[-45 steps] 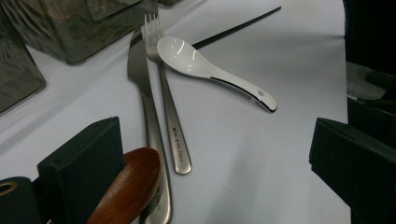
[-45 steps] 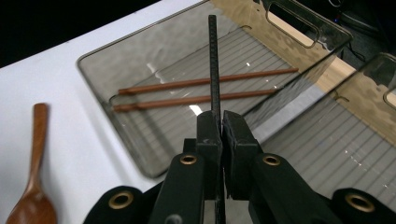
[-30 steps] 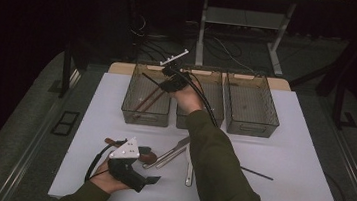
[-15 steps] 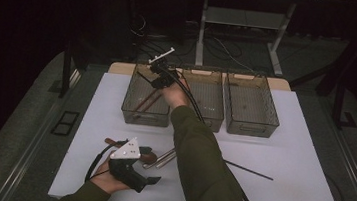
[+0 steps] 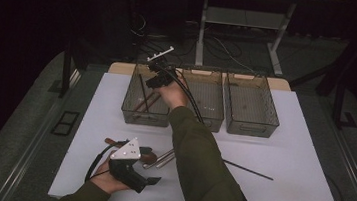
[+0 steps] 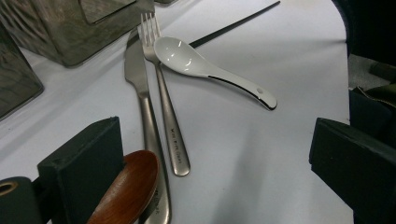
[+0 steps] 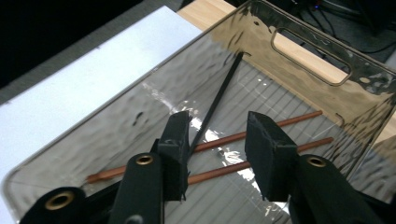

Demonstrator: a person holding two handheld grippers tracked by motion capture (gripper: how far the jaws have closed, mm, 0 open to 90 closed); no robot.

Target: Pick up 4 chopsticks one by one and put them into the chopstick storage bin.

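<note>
A: Where is the right hand-held gripper (image 5: 154, 79)?

B: Over the left bin (image 5: 131, 100), the leftmost of three clear bins at the far side of the white bench (image 5: 301, 158). Its jaws have just been opening and now stand partly apart, with nothing pressed between the pads.

A: And the black chopstick (image 7: 219, 100)?

B: It is a thin, straight, matt black stick. In the right gripper view it leans inside the bin, its far end up against the far wall and its near end passing just beside the left jaw. Whether it touches that jaw I cannot tell.

A: Anything else in that bin?

B: Two reddish-brown chopsticks (image 7: 261, 161) lie side by side on the ribbed floor, under the black one.

A: The left hand-held gripper (image 5: 150, 180)?

B: It rests low at the near left of the bench, jaws wide. A brown wooden spoon (image 6: 128, 191) lies against its left jaw, not gripped.

A: What lies ahead of it?

B: A steel knife (image 6: 140, 93) and fork (image 6: 163, 102) side by side, a white spoon (image 6: 205, 65) with its bowl on the fork, and a second black chopstick (image 6: 233, 25) on the bench beyond.
</note>
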